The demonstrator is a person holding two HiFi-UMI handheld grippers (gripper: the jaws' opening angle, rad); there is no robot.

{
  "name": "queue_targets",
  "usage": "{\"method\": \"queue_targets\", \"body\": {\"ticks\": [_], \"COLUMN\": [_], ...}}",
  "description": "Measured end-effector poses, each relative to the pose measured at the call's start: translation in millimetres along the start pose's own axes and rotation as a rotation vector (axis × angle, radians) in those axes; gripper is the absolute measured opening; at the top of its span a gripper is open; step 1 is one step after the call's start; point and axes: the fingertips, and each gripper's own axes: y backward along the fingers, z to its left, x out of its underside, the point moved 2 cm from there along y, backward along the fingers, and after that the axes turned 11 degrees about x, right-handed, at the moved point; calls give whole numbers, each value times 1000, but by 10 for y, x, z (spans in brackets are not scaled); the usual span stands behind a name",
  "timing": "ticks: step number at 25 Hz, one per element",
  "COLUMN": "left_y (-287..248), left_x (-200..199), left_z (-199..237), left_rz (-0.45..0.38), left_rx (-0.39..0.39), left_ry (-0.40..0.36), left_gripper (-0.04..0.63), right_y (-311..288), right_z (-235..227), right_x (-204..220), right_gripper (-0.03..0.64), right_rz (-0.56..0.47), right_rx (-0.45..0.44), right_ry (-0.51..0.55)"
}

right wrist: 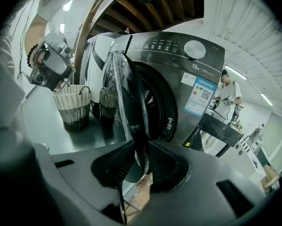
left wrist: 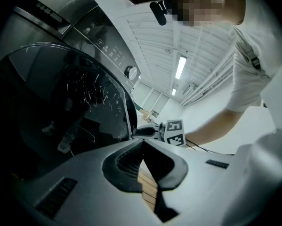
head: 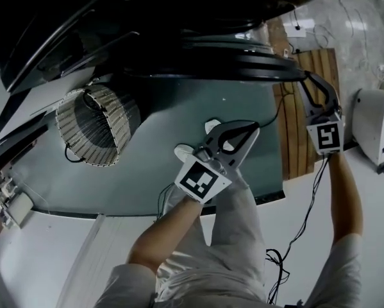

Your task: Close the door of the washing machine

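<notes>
The door (right wrist: 126, 102) of the washing machine (right wrist: 192, 79) stands open, swung out from the drum opening with its free edge pointing toward me. In the right gripper view it shows edge-on as a tall upright sliver, its long line running top to bottom. In the head view it runs as a dark band across the top of the picture.

My right tool (right wrist: 141, 150) has its jaws closed onto that free edge, with the rim of the door pinched between the two pads. My left tool (left wrist: 141, 144) has its jaws pressed together with nothing between them. It hangs near the glass side of the door, touching nothing that I can see.

Only the right gripper view shows the machine's front, with its round dial, its label and the dark drum mouth behind the door. It also shows a woven basket (right wrist: 72, 105) on the floor (right wrist: 46, 126) beside the machine and a person (right wrist: 228, 95) far off at the right. The left gripper view shows the dark, scratched glass of the door from the side, with my right tool's marker cube just past its edge. The head view alone shows both tools at once, well apart, with wooden slats (head: 304, 127) lying below the right one.
</notes>
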Motion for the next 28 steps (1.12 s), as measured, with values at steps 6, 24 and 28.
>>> {"method": "queue_targets", "body": {"ticks": [6, 24, 28], "left_y": [-128, -459, -447], "left_x": [-189, -728, -769], "left_z": [177, 896, 962], "left_rz": [-16, -34, -36], "left_rx": [-1, -74, -71], "left_ry": [-30, -258, -270], "left_gripper": [3, 3, 3], "right_y": [-232, -690, -797], "right_z": [-226, -529, -598], "right_x": [-90, -229, -280], "right_gripper": [92, 92, 92], "right_rz": [-24, -65, -80], "right_rx": [14, 68, 110], "right_ry": [7, 26, -9]}}
